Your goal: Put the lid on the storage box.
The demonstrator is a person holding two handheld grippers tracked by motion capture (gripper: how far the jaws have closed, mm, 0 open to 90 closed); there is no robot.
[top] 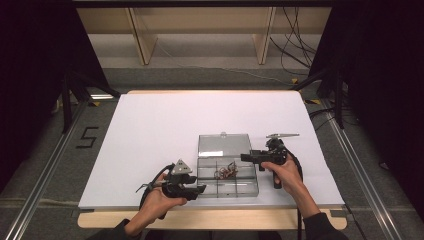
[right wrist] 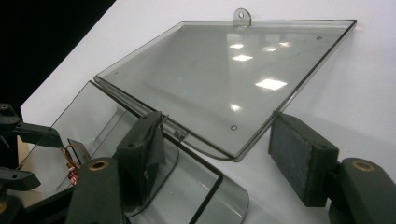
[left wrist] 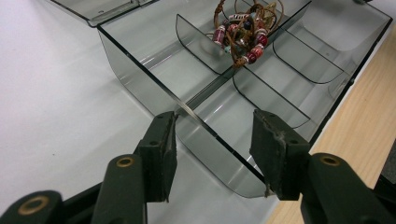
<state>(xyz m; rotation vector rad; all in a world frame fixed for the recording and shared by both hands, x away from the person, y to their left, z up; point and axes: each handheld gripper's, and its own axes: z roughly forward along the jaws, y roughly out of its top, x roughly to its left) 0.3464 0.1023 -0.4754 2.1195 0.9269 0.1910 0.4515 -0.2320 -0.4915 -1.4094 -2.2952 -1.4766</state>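
The left gripper [top: 200, 190], jaws spread astride the near-left wall of the clear smoked-plastic compartment box [top: 251, 191], steadies it with the beaded bracelets [top: 226, 171] already inside, while the right gripper [top: 246, 157], also spread, straddles the flat-lying hinged lid [top: 223, 144], not yet closed.

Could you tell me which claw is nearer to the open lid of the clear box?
Right. The right claw straddles the lid's corner; the left claw sits at the box's opposite wall.
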